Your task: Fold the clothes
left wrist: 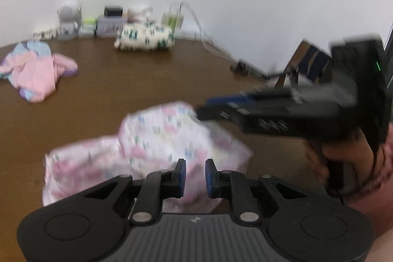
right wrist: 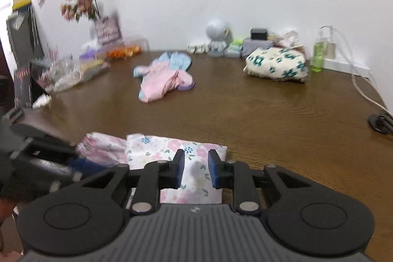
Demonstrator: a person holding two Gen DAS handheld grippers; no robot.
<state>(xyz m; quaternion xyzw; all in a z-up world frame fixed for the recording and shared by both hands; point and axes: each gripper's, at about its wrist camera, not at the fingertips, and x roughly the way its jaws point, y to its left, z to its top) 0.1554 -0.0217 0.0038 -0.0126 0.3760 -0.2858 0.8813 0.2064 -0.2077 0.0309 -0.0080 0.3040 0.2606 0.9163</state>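
— Right wrist view: where's the floral garment (right wrist: 172, 154)?
— At the table's (right wrist: 270, 114) near edge, under my right tongs (right wrist: 196, 172) and left tongs (left wrist: 195, 178), both apart, empty.
— Hidden?
— Motion blur smears its folds.

Both views ride low on a handheld gripper and look forward along its own fingers, which fill the bottom of the frame. The left wrist view sits close over the floral garment (left wrist: 147, 151) and faces the back wall, with the right gripper (left wrist: 203, 112) entering from the right of the frame. The right wrist view looks over the table (right wrist: 270, 114) toward the same wall, with the left gripper body at lower left. Both share the floral garment (right wrist: 172, 158), the pink garment (left wrist: 36, 73) (right wrist: 162, 80) and the patterned bundle (left wrist: 145, 37) (right wrist: 277, 65).
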